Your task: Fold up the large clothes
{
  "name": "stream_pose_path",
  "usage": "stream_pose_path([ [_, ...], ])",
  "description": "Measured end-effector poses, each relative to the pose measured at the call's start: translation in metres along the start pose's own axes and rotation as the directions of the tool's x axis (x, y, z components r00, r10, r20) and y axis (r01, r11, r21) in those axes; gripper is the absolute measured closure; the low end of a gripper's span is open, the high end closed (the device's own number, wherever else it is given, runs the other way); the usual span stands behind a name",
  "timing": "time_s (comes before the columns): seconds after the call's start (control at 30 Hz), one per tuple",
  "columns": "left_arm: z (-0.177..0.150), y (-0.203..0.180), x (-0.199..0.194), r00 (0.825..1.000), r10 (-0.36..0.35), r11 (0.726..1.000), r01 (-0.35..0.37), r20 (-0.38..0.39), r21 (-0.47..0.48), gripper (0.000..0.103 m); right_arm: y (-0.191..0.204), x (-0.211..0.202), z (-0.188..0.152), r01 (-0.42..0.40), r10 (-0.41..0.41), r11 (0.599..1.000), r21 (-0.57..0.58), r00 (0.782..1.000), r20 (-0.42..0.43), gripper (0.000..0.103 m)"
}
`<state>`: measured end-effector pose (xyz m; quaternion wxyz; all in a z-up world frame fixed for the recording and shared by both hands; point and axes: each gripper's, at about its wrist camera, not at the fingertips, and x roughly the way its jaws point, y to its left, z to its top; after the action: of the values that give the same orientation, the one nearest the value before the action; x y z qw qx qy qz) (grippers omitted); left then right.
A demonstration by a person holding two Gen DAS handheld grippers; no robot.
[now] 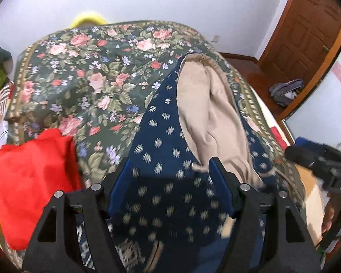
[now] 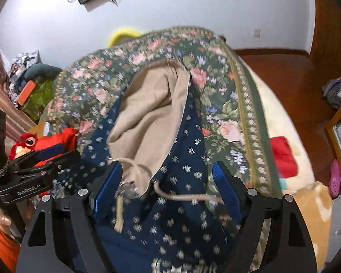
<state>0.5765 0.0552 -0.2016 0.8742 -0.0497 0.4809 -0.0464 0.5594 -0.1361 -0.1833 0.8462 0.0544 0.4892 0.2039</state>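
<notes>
a: garment (image 1: 170, 177) — navy with pale dots, tan lining (image 1: 206, 104) showing. where is it?
b: spread along the bed, on the floral cover (image 1: 79, 72), running away from both cameras. its near end lies under both tools.
a: drawstring?
b: a tan cord (image 2: 188, 196) trails over the navy cloth in the right wrist view, between the fingers.
a: left gripper (image 1: 170, 166)?
b: jaws spread, blue pads apart, only cloth below them, nothing pinched.
a: right gripper (image 2: 168, 170)?
b: also spread wide above the cloth; the cord crosses the gap but the pads don't press it.
a: around it?
b: red cloth (image 1: 31, 182) to the left on the bed, a red plush toy (image 2: 45, 143) beside it, wooden door (image 1: 307, 34) far right.
</notes>
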Motion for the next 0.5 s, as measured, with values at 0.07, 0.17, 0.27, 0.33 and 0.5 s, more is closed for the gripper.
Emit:
stream_pose_path([
  [0.07,0.008,-0.001,0.019,1.000,0.022,1.000,-0.022,-0.017,-0.007,0.035,-0.006,0.020,0.004,0.012,-0.011,1.000,0.018,1.000,-0.026,0.024],
  [0.17,0.017,0.002,0.043,0.999,0.029,0.999,-0.030,-0.034,-0.035,0.035,-0.017,0.053,0.008,0.030,-0.026,0.998,0.052,0.997,-0.078,0.024],
  [0.27,0.020,0.008,0.063,0.999,0.015,0.997,-0.018,-0.044,-0.080,0.035,-0.030,0.075,0.009,0.061,-0.052,0.994,0.091,0.993,-0.107,0.024],
  [0.33,0.020,0.008,0.073,0.998,0.042,0.996,-0.045,-0.046,-0.074,0.035,-0.037,0.083,0.008,0.049,-0.035,0.991,0.122,0.993,-0.115,0.024],
  [0.5,0.015,0.012,0.078,0.995,0.097,0.992,-0.095,0.018,-0.084,0.046,-0.033,0.082,0.007,0.020,-0.015,0.997,0.076,0.997,-0.072,0.059],
])
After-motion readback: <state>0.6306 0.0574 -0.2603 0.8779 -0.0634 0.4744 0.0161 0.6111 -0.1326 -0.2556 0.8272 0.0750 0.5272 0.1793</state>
